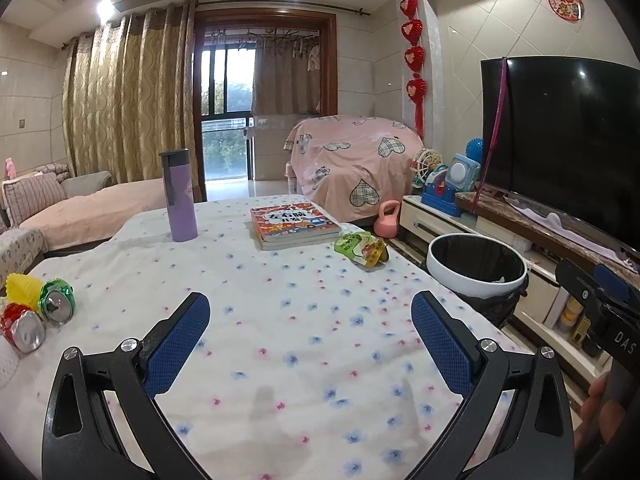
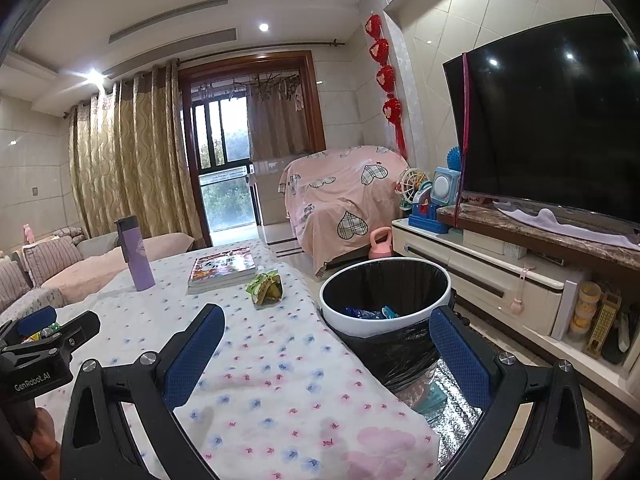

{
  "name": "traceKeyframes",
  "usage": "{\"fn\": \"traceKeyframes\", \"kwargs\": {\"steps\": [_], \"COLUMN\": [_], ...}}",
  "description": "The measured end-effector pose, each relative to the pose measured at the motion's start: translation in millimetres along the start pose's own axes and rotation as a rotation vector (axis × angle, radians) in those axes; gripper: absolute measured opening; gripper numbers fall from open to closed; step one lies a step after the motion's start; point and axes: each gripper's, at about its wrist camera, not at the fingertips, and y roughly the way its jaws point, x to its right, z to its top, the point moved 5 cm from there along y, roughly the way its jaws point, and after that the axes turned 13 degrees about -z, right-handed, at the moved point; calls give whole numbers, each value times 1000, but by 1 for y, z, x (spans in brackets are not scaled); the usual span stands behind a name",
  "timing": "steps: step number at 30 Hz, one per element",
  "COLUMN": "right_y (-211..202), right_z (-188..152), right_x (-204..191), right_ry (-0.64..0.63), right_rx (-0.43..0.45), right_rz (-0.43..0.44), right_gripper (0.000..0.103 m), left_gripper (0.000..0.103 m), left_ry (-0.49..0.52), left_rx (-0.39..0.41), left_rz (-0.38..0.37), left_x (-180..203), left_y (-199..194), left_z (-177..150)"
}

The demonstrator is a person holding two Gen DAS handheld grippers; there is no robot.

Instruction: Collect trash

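Note:
A crumpled green and yellow wrapper (image 1: 362,249) lies near the table's right edge, also in the right wrist view (image 2: 266,288). A green can (image 1: 57,300), a red can (image 1: 23,326) and a yellow cup (image 1: 20,287) lie at the table's left edge. A white bin with a black bag (image 1: 476,270) stands right of the table; in the right wrist view (image 2: 386,292) it holds blue scraps. My left gripper (image 1: 310,330) is open and empty over the tablecloth. My right gripper (image 2: 330,350) is open and empty over the table edge beside the bin.
A purple flask (image 1: 180,196) and a stack of books (image 1: 294,226) stand at the far side of the table (image 1: 280,340). A TV (image 1: 560,140) on a low cabinet (image 2: 500,284) runs along the right. A sofa (image 1: 80,208) is at the left.

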Motion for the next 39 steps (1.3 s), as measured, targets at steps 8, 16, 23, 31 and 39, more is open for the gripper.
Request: {"fn": "traceKeyframes", "kwargs": {"steps": [8, 16, 23, 31, 39], "right_y": [0, -1, -2, -4, -5], "right_z": [0, 0, 0, 2, 3], "right_x": [0, -1, -1, -3, -8], "right_ry": [2, 4, 6, 9, 13], "right_rx": [-3, 4, 5, 7, 5], "right_rz": [0, 2, 2, 6, 12], "right_gripper": [103, 103, 103, 103, 103], "left_gripper": [103, 103, 103, 103, 103], "left_ry": [-1, 4, 4, 6, 7], "left_rx": [-6, -9, -13, -17, -25], "left_rz": [-4, -7, -7, -9, -12], "left_x": [0, 1, 1, 2, 2], "left_y": [1, 3, 4, 5, 8], "left_z": [-1, -2, -3, -5, -7]}}
